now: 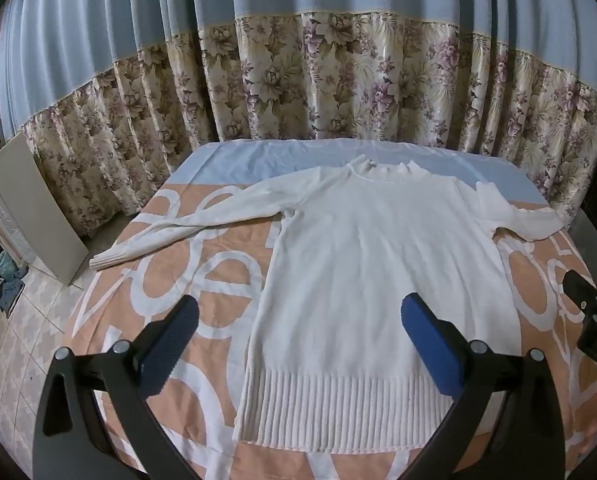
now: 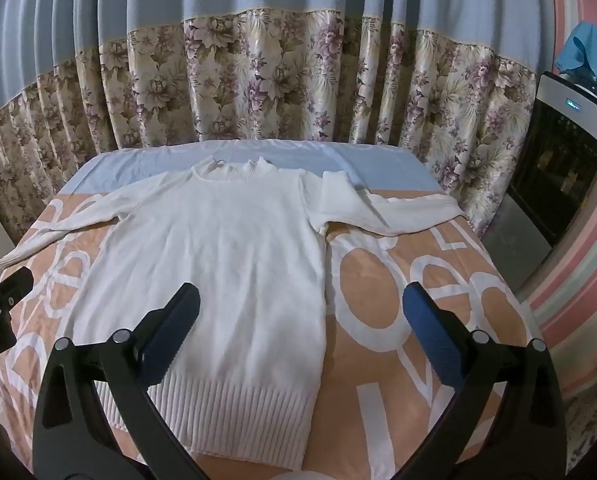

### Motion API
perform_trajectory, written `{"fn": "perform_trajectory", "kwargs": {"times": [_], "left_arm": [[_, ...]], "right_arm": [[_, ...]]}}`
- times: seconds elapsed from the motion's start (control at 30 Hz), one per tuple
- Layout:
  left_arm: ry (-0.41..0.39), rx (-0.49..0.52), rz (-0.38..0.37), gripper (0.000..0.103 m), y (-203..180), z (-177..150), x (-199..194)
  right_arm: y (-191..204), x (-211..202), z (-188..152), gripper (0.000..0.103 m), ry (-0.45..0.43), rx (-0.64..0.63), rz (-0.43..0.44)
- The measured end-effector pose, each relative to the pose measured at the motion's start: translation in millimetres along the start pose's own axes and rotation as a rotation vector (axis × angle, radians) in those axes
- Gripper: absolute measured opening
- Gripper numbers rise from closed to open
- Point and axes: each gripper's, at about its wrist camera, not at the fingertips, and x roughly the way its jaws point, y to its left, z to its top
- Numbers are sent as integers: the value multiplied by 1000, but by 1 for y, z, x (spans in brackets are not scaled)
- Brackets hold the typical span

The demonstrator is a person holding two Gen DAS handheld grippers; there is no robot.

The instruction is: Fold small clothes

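White knit sweater (image 1: pixel 362 264) lies flat and unfolded, face up on a peach-and-white patterned cover (image 1: pixel 202 288), ribbed hem nearest, collar farthest, both sleeves spread sideways, one sleeve buckled near its shoulder.

White sweater (image 1: pixel 362 272), peach-and-white bedspread (image 1: pixel 202 280)

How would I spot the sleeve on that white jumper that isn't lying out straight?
Start at the flowered curtain and drop down to the table covered in an orange-and-white cloth, where a white jumper lies flat, neck towards the curtain. The right sleeve runs towards the dark cabinet. Unlike the left sleeve, it is doubled over near the shoulder.
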Motion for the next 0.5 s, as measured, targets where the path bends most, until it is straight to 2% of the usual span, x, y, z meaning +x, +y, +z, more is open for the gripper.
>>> {"fn": "perform_trajectory", "kwargs": {"times": [0.5], "left_arm": [[-3,2,0,101,0,0,1]], "right_arm": [[-1,1,-1,100,-1,0,1]]}}
